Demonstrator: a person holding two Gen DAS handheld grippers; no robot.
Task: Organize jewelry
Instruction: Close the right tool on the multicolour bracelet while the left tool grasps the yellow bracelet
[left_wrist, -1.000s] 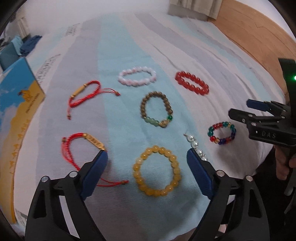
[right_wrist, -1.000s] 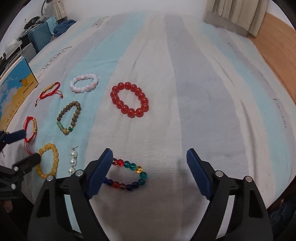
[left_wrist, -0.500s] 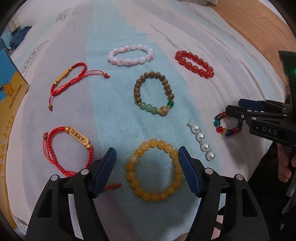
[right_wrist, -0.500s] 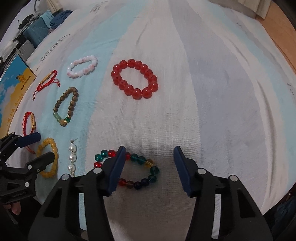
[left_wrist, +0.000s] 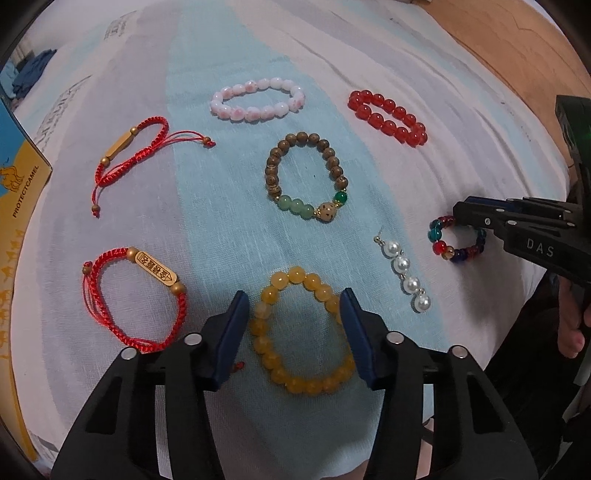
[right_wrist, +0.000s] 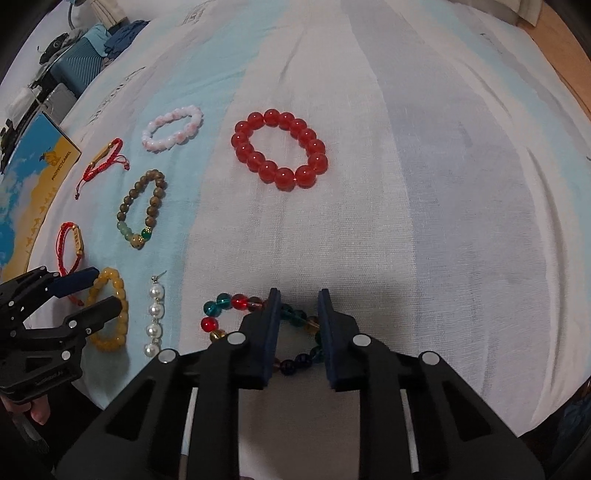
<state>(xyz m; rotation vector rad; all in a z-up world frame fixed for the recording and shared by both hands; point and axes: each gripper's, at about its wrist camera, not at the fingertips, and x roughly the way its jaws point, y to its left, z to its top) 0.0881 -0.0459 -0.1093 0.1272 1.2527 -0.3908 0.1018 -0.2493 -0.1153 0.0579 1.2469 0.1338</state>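
Note:
Several bracelets lie on a striped cloth. My left gripper (left_wrist: 293, 304) is open, its fingers either side of the yellow bead bracelet (left_wrist: 301, 328); it also shows in the right wrist view (right_wrist: 98, 288). My right gripper (right_wrist: 298, 301) is partly closed, still open, straddling the far side of the multicolour bead bracelet (right_wrist: 236, 314), which also shows in the left wrist view (left_wrist: 441, 243). A pearl strand (left_wrist: 404, 273) lies between the two bracelets.
Beyond lie a brown and green bead bracelet (left_wrist: 304, 177), a pink-white one (left_wrist: 256, 98), a red bead one (right_wrist: 280, 149) and two red cord bracelets (left_wrist: 135, 295) (left_wrist: 127, 155). A blue-yellow box (left_wrist: 18, 184) sits at the left.
Both grippers moved down and forward over their bracelets. Both jaws narrowed, the right more than the left.

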